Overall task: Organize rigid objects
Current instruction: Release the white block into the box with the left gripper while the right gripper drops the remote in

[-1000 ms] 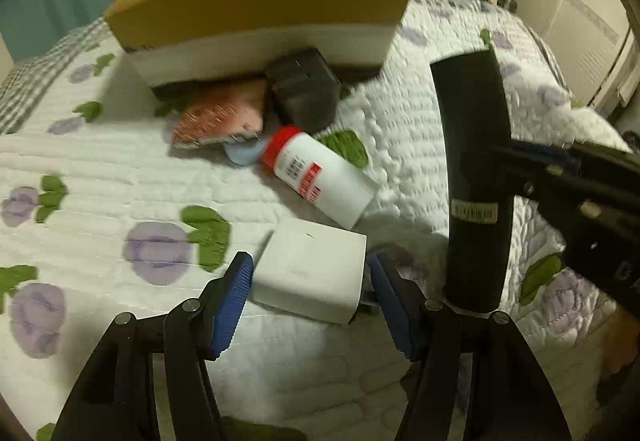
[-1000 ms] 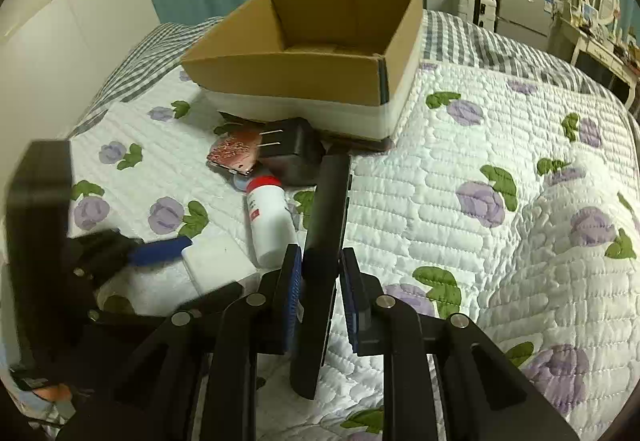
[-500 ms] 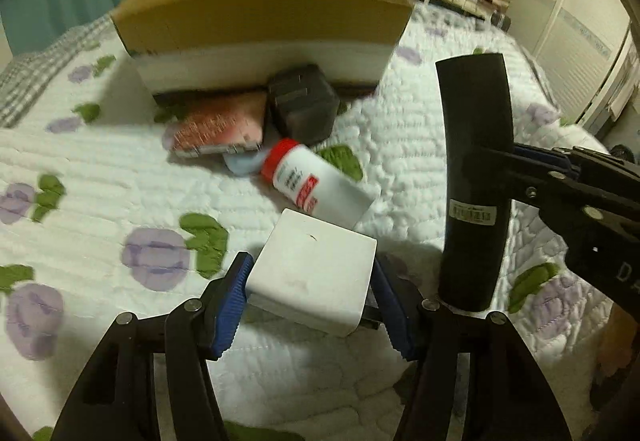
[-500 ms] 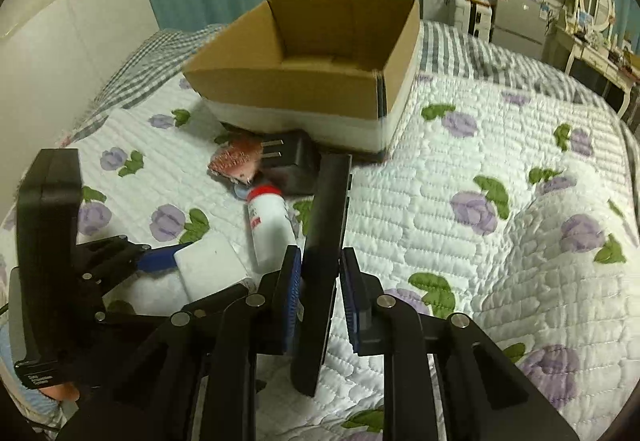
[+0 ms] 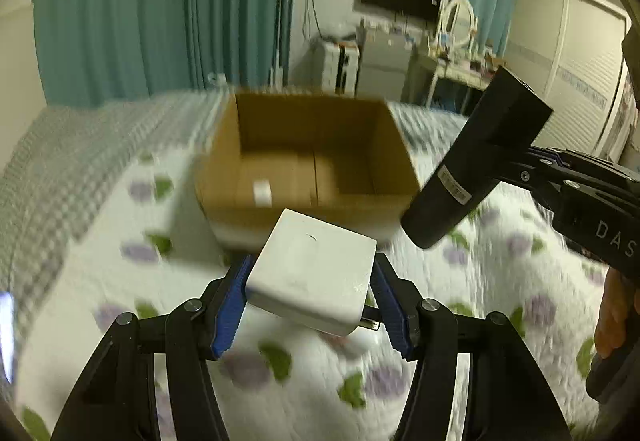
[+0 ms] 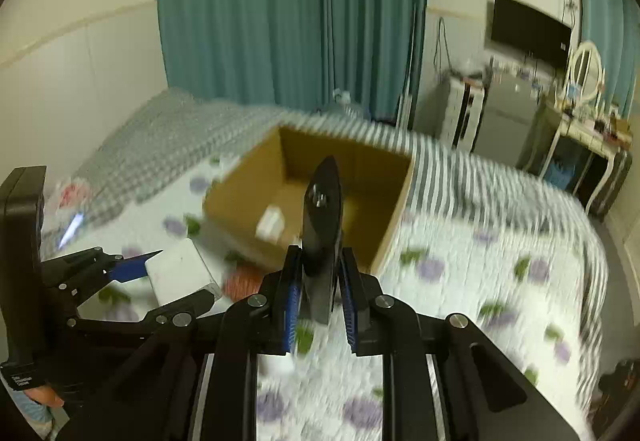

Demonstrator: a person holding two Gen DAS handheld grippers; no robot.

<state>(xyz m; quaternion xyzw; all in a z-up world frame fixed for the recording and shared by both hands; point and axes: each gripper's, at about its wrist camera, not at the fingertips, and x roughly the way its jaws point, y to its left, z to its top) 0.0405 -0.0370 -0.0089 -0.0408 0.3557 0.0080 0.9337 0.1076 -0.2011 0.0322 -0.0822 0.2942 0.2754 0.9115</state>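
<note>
A: Where does each load sit?

B: In the left wrist view the left gripper [image 5: 312, 293] pinches the white adapter [image 5: 314, 271] between its blue pads, low in the centre of the frame; a metal prong pokes out at its lower right corner. The right gripper [image 6: 319, 301] is pressed onto the black bar [image 6: 322, 237], which stands up between its fingers in the middle of the right wrist view and crosses the right side of the left one.

A: And the cardboard box [image 5: 312, 209]?

B: Open-topped on the flowered quilt [image 5: 120, 273], just above the adapter in the left view. One small white item [image 5: 262, 193] lies on its floor, left of centre. Both views are blurred, so the finer detail inside the box I cannot make out.

A: So the step is carrying both into the box. How to do it well?

B: I'd judge the near wall the main hazard. Bring each load above the rim before going forward, so neither clips the cardboard. The two tools sit close together, so send one in ahead of the other. Lower the adapter toward the bare floor at the right of the box and spread the fingers only when it is low. The bar is long; tip it flatter before letting go, or it may lean on a wall.
</note>
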